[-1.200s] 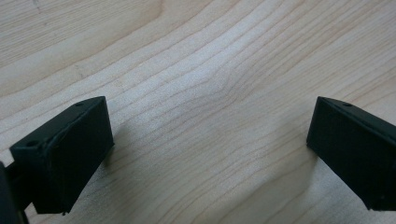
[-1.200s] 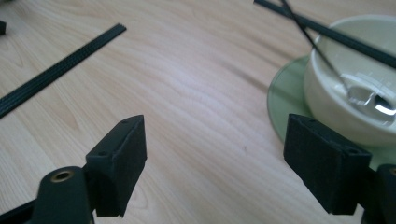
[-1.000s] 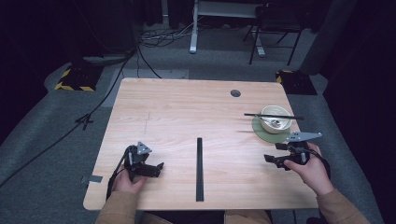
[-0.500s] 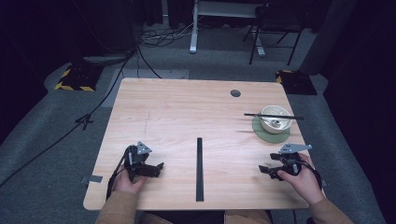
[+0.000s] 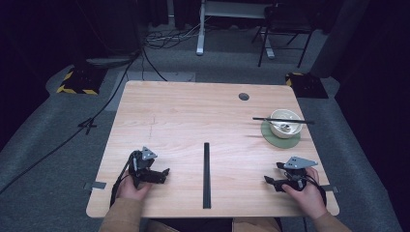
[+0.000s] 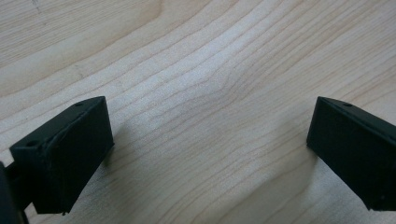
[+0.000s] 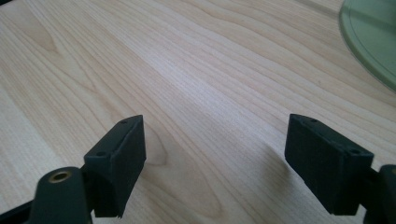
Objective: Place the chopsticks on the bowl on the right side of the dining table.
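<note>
Both your hand-held grippers are parked near the front edge of the surface: left hand-held gripper toward the front-left corner, right hand-held gripper toward the front-right. Jaws on both are spread wide with nothing between them, just bare wood. The bowl sits near the right edge on a green mat, with chopsticks lying across its rim. My guess: the bowl looks ceramic, so stiff, slick and chippable; pinch the rim wall. The chopsticks are light and will likely roll, so take them mid-length. A black strip runs up from the front edge.
</note>
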Demonstrator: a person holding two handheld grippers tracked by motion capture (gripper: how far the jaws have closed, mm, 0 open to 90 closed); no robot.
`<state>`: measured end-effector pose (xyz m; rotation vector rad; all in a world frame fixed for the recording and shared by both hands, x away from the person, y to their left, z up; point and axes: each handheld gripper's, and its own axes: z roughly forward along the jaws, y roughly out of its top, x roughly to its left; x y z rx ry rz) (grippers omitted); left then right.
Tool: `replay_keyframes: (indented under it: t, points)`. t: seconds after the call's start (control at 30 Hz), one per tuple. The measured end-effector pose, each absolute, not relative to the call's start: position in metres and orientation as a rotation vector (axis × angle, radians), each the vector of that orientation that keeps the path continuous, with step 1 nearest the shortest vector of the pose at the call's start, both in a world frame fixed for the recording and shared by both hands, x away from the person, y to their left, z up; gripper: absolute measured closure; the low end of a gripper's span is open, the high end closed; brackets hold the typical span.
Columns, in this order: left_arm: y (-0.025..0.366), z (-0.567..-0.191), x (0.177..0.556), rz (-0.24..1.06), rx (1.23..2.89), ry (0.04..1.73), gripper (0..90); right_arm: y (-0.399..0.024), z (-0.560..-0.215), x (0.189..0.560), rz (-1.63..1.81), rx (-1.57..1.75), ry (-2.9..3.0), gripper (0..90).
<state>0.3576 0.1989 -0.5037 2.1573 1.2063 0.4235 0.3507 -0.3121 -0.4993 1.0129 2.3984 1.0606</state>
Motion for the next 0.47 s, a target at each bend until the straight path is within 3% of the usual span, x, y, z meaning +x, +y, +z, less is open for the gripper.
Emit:
replay_keyframes:
  t: [0.47]
  points:
    - [0.1988,-0.5037,0.3576,0.419,2.159,1.204,0.6,-0.3072,-0.5041,0.3475,1.045,1.044,2.377,14.9]
